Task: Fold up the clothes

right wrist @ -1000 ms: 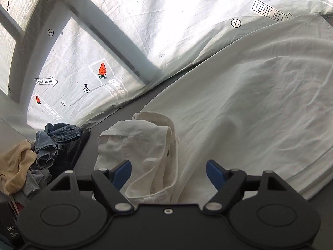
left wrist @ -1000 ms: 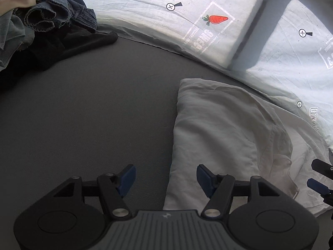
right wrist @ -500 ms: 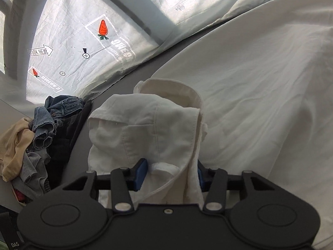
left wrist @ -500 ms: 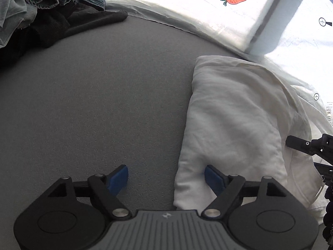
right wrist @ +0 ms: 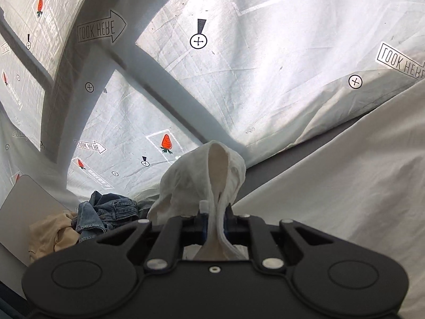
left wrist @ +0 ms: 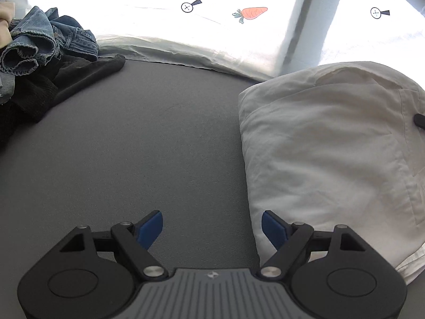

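A folded white shirt [left wrist: 332, 146] lies on the grey surface [left wrist: 132, 146] at the right of the left wrist view. My left gripper [left wrist: 212, 228] hangs open over the surface, its right finger beside the shirt's near left edge, with nothing between the pads. In the right wrist view my right gripper [right wrist: 213, 218] has its jaws closing on a bunched fold of the white shirt [right wrist: 191, 180]. The pads press on the cloth, which rises in a loop ahead of them. A dark tip of that gripper [left wrist: 419, 119] shows at the shirt's right edge.
A heap of blue jeans [left wrist: 39, 42] and a black garment [left wrist: 79, 74] sits at the far left, with a beige garment [right wrist: 53, 231] beside it. A large white cloth [right wrist: 332, 186] spreads on the right. A printed white sheet [right wrist: 239, 66] forms the backdrop.
The right jaws went from wide open to gripping the shirt's collar end and lifted it up. The left gripper opened wider and shifted along the shirt's left edge.
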{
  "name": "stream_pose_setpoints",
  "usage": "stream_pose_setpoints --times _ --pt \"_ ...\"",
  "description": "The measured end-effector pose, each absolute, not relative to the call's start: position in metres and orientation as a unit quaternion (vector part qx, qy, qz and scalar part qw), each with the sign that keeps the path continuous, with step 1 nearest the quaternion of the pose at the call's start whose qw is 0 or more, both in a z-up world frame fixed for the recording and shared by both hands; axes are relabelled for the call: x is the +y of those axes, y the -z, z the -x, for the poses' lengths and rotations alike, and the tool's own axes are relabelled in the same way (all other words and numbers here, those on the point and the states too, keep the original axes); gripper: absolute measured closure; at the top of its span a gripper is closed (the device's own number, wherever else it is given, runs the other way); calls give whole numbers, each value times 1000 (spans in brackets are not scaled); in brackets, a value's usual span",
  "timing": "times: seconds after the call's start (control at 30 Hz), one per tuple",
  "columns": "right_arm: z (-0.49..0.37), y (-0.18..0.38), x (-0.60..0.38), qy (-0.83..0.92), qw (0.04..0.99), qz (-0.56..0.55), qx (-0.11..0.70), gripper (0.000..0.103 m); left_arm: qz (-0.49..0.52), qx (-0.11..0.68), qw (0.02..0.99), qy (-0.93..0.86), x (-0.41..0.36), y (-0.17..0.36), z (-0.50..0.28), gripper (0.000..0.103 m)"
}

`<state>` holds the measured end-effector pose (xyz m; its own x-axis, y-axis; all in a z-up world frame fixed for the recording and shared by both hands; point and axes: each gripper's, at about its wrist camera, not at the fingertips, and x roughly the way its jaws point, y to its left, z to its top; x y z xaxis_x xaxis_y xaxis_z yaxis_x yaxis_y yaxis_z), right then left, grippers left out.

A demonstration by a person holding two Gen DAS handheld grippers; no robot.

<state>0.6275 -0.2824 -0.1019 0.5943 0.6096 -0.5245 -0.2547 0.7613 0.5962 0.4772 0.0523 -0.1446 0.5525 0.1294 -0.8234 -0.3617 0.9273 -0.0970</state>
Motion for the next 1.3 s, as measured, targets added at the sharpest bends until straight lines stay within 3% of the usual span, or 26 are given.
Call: stream_pose_setpoints --times 0.1,0.13,0.17,0.3,0.37,0.4,0.5,0.67,1.07,1.3 --pt "-633 132 -276 -160 871 -130 447 78 106 482 859 -135 40 166 -480 21" --pt "-631 143 -272 -131 871 -88 465 69 92 493 854 -136 35 174 -479 21" --pt "-625 149 -268 -112 877 -59 464 62 78 500 851 -140 31 179 -478 21" --pt "-593 144 -258 -80 905 -22 418 51 63 506 848 -143 29 185 -470 20" --pt "-577 141 -257 -92 913 -25 396 22 72 503 849 -142 32 186 -469 19" --pt "-572 145 -257 -105 911 -21 397 18 69 505 848 -142 32 186 -470 19" --pt "-565 174 -260 -82 896 24 436 21 59 509 847 -143 29 183 -472 19" --pt "-545 177 -313 -46 896 -87 433 19 44 484 864 -134 25 160 -462 19" --pt "-506 167 -364 -14 904 -140 404 19 32 459 881 -114 -22 122 -414 19" --pt "-483 167 -414 19 902 -127 411 9 34 483 870 -95 -61 134 -407 19"
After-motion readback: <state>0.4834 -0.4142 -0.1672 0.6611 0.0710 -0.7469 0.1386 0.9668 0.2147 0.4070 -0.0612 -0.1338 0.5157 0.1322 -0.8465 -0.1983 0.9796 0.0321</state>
